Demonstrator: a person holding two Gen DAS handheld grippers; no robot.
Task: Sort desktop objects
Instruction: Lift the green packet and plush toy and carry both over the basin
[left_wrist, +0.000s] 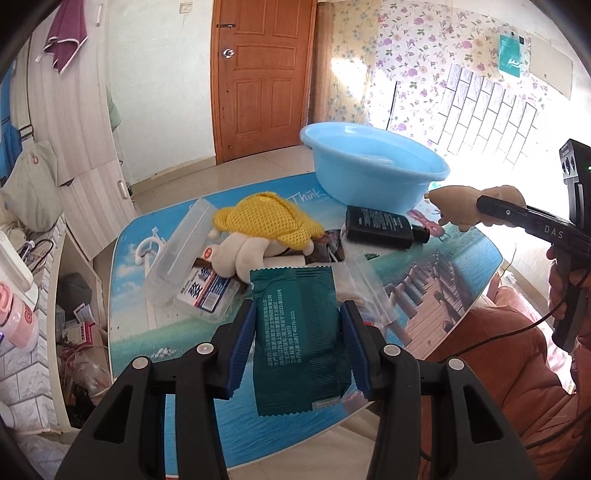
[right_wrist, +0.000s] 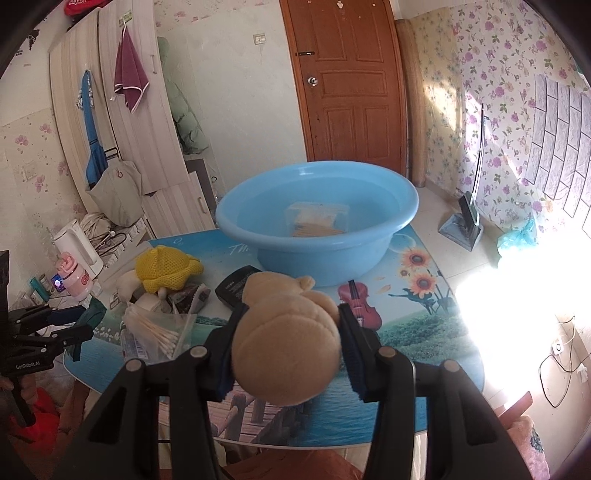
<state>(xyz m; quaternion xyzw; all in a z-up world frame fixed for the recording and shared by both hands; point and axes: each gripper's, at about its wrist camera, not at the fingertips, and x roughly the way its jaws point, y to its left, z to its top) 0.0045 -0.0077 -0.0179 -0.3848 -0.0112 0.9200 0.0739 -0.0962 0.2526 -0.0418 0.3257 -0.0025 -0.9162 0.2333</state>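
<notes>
A tan plush toy (right_wrist: 286, 338) fills the lower centre of the right wrist view, pinched between the blue pads of the right gripper (right_wrist: 286, 345); its long axis runs away from the camera, with its rounded end nearest the lens and its narrower end pointing toward the blue basin (right_wrist: 317, 251) just above it in the frame. In the left wrist view the same toy (left_wrist: 458, 208) appears at the right edge, held in the air near the basin's rim. The left gripper (left_wrist: 299, 328) pinches a dark green foil sachet (left_wrist: 299, 339) at lower centre of its view; the sachet stands lengthwise along the fingers, its printed text running up the pack, its top edge pointing toward the clutter above. The sorting looks barely begun: the basin, at upper centre, holds only one clear plastic box (right_wrist: 317, 218) as far as can be seen. Left to sort on the table (right_wrist: 424, 325), judging by what lies there, are a yellow mesh plush (right_wrist: 166, 269) at centre left, a black bottle (left_wrist: 380, 227) lying on its side just below the basin, a bag of cotton swabs (right_wrist: 159, 336) at lower left, a clear tray (left_wrist: 181, 251) and a blue and white carton (left_wrist: 207, 291). Both held items seem headed for the basin next, though their intended place cannot be told for certain.
</notes>
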